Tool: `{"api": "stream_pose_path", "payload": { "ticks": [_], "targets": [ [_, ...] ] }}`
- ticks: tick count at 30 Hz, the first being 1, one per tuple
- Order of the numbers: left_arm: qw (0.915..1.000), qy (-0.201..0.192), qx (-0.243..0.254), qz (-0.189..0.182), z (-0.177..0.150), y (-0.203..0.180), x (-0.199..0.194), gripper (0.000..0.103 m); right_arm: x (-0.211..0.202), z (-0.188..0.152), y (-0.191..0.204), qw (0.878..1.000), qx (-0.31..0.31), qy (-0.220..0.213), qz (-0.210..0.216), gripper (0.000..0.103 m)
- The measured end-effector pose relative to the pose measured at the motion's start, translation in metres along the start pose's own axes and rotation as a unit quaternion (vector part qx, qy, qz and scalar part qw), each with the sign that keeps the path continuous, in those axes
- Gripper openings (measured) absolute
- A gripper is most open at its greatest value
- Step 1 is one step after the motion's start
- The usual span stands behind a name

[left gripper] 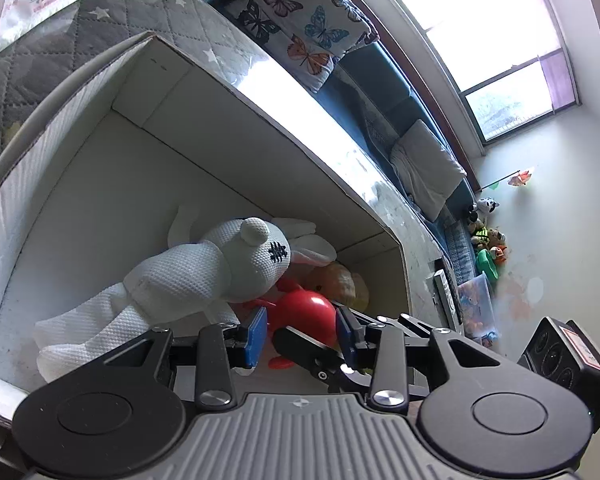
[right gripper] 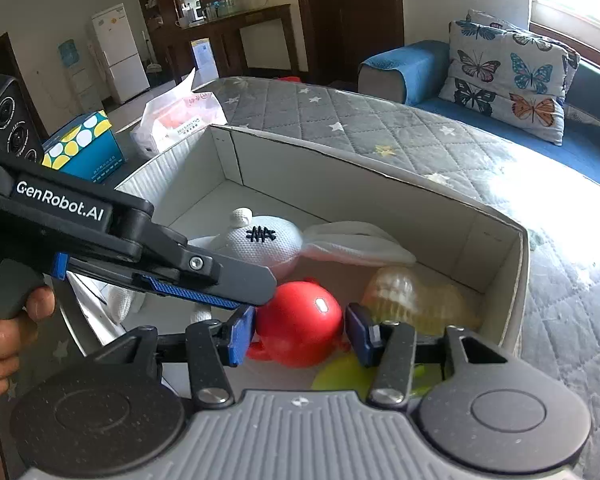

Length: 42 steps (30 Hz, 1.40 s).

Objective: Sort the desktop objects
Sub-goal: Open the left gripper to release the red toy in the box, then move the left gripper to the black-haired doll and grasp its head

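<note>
A: Red plastic toy (right gripper: 300,332) sits in the white cardboard box (right gripper: 380,196), between the right gripper (right gripper: 298,334) pads. Jaws parted; left pad looks to touch it, right pad just clear.

B: Left gripper (left gripper: 300,328)?

A: Spread wide, hovering over the same toy. Holding nothing.

B: Rest of the box?

A: White knit bunny (left gripper: 204,268) lying flat, translucent yellow toy (right gripper: 412,300) near the wall. Fits either a drop-off or a pick-up.

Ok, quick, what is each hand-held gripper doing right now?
Left hand-held gripper: open, holding nothing.
Right hand-held gripper: open, fingers either side of the red round toy.
</note>
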<state>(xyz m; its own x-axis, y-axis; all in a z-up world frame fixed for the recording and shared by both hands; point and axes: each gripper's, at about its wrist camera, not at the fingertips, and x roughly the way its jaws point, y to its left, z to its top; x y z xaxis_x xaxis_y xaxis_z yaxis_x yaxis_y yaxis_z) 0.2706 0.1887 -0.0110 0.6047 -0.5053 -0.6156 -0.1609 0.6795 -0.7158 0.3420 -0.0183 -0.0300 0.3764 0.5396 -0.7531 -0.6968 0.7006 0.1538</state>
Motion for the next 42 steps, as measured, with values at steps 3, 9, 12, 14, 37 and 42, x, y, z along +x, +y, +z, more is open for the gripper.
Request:
{"api": "stream_pose_path", "payload": {
  "ticks": [3,9,12,14,37,42],
  "targets": [
    [1.0000,-0.003,0.001,0.001,-0.002,-0.001,-0.002,0.040,-0.003,0.000,0.001,1.000,-0.003,-0.004,0.000,0.058],
    [0.9999,-0.011,0.011,0.003,-0.008,-0.009,-0.011,0.040,-0.022,-0.003,0.005,1.000,-0.006,-0.021,-0.004,0.060],
    [0.9996,-0.017,0.024,-0.001,-0.013,-0.017,-0.018,0.040,-0.039,-0.007,0.007,0.999,-0.005,-0.035,-0.005,0.060],
    [0.9991,-0.021,0.037,0.001,-0.019,-0.025,-0.024,0.040,-0.053,-0.013,0.009,0.999,-0.006,-0.046,-0.009,0.060],
    [0.9704,-0.004,0.239,0.036,-0.140,-0.121,-0.018,0.040,-0.161,-0.151,-0.010,0.986,0.038,-0.103,-0.124,0.085],
    [0.9637,0.017,0.262,0.046,-0.155,-0.135,0.010,0.040,-0.163,-0.173,-0.030,0.982,0.084,-0.104,-0.135,0.085]
  ]
}}
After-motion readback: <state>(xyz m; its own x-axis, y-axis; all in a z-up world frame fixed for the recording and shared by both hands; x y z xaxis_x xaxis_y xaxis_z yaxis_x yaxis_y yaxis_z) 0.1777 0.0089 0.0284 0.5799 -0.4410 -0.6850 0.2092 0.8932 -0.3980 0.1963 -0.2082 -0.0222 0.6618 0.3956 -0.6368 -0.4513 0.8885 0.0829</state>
